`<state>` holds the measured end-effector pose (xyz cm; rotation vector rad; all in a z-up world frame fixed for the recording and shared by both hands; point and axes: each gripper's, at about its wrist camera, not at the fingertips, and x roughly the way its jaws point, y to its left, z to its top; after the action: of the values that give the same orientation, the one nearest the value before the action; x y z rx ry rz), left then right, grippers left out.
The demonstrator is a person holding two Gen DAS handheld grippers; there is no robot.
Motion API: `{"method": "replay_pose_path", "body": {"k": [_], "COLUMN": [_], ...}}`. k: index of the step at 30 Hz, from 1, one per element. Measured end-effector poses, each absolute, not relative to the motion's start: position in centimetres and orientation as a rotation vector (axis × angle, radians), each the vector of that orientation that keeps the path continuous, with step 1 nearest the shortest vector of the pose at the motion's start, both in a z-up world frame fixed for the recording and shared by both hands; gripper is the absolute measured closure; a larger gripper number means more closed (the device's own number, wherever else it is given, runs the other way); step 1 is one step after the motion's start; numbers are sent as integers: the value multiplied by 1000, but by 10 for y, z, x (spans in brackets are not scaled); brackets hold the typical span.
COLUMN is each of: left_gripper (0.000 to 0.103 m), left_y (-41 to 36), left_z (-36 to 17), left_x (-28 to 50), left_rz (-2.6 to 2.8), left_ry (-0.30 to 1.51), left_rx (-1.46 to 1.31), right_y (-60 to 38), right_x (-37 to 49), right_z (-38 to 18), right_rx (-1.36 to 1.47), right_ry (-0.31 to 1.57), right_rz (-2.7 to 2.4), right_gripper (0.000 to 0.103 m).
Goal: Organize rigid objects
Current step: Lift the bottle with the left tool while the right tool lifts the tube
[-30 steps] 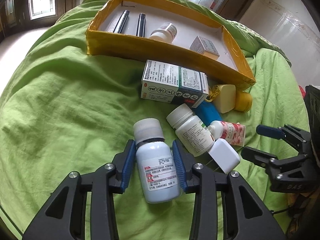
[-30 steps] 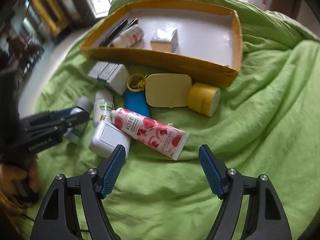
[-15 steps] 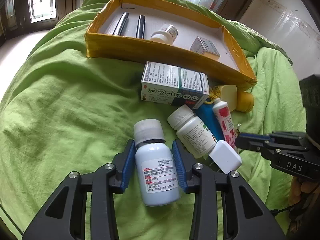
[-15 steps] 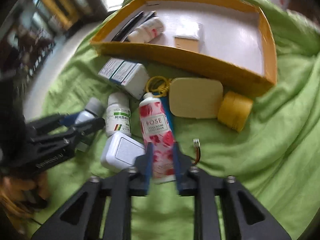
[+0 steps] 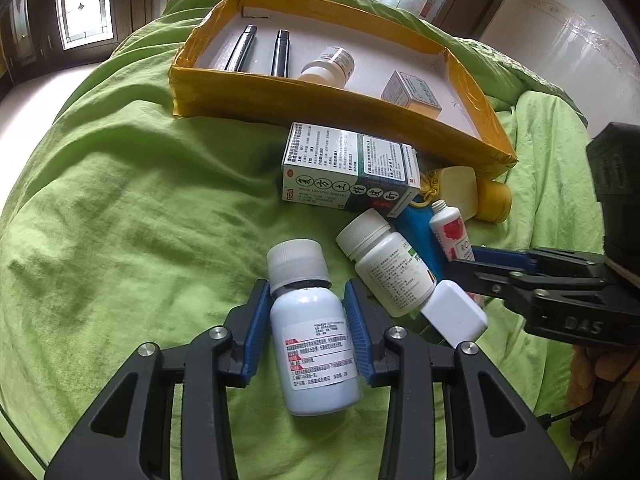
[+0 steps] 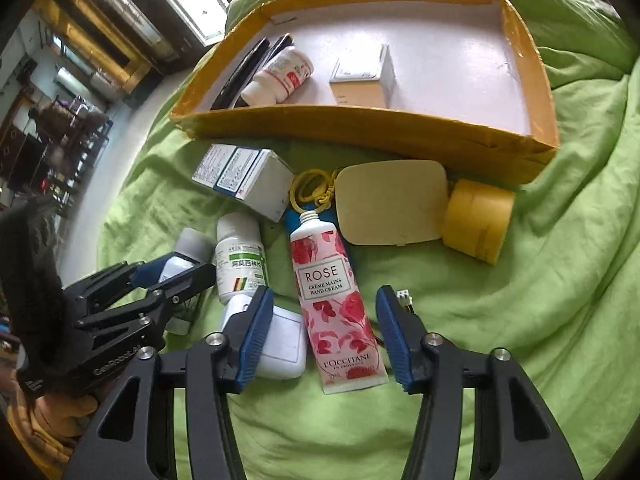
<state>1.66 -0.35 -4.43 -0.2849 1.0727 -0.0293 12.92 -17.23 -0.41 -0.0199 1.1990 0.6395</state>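
Note:
My left gripper (image 5: 306, 312) is shut on a pale blue bottle (image 5: 314, 344) with a white cap, held over the green bedspread. My right gripper (image 6: 322, 320) is open around a rose hand cream tube (image 6: 334, 304) that lies flat between its pads without touching them. A white pill bottle (image 5: 384, 264) and a small white case (image 5: 454, 314) lie beside the tube. The yellow cardboard tray (image 5: 320, 98) at the back holds two dark pens (image 5: 260, 52), a small white bottle (image 5: 328, 66) and a small box (image 5: 412, 94).
In front of the tray lie a medicine box (image 5: 348, 168), a cream compact (image 6: 390, 202), a yellow jar (image 6: 478, 220), a yellow ring (image 6: 310, 190) and a blue item (image 5: 416, 220) under the tube. A small connector (image 6: 402, 296) sits by my right finger.
My right gripper closed on the rose tube, turned it to point at the tray, then opened again. My left gripper stays shut on the blue bottle, barely moved.

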Motion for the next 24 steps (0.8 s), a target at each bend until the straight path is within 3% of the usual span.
{"method": "replay_pose_path", "body": {"k": [24], "left_gripper": [70], "left_y": [-10], "left_z": [-41], "left_x": [15], "left_rz": [-35], "left_ry": [1047], "left_rx": [-232], "right_y": [-203], "right_x": [120], "right_z": [7], "right_rx": [184], "right_ry": [1136], "right_rz": [630], "right_gripper": [73]}}
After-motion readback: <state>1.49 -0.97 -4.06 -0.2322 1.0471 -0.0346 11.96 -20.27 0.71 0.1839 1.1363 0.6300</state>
